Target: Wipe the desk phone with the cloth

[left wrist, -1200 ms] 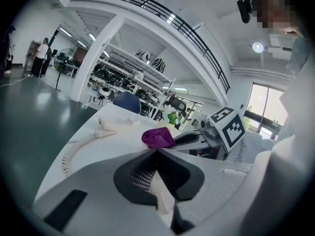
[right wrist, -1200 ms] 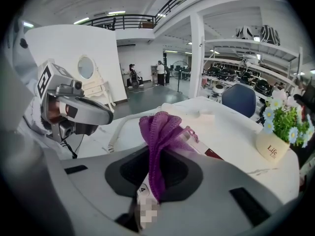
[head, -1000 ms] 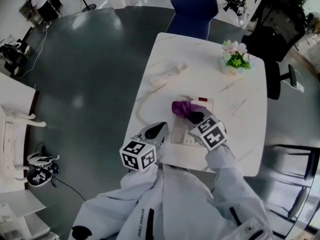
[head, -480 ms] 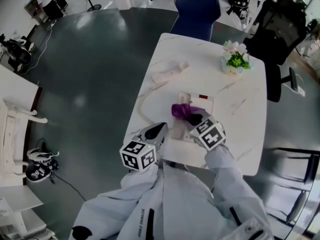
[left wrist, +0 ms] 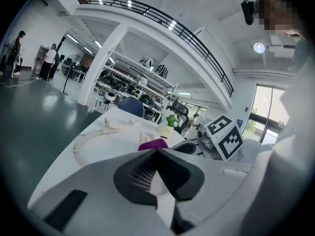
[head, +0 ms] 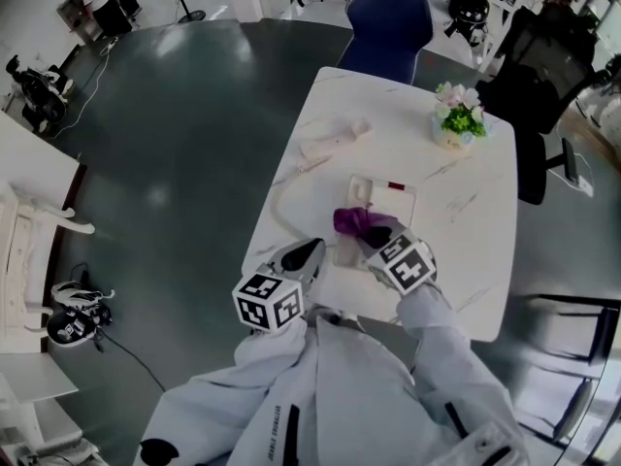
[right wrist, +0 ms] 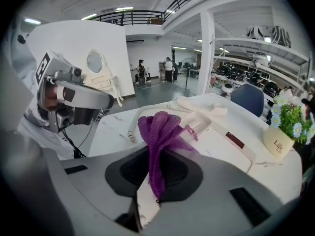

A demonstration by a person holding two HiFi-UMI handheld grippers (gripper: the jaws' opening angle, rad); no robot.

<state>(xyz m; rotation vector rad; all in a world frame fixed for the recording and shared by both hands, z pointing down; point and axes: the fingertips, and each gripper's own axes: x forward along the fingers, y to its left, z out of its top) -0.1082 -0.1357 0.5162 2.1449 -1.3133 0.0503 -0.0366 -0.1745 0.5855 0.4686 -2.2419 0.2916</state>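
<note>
The right claw (right wrist: pixel 155 183) pinched the purple cloth (right wrist: pixel 160 129), seemingly soft and light, bunched over the desk phone (right wrist: pixel 231 154); the left claw (left wrist: pixel 157 178) hung closed, empty, near it.

Open office hall: white bench (head: pixel 408 115) with phone (head: pixel 393 197), blue chair (head: pixel 388 17), black chair (head: pixel 543 61), dark glossy floor (head: pixel 184 124), mezzanine railing (left wrist: pixel 162 19) overhead.

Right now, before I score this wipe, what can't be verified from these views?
- Whether the cloth really touches the desk phone: in the head view the contact lies under the cloth; in the right gripper view the right gripper blocks it with its own body.
- The phone's keys: too small in the head view and partly covered by the cloth.
- Where the coiled cord joins the phone: in the head view it runs behind the left gripper.
</note>
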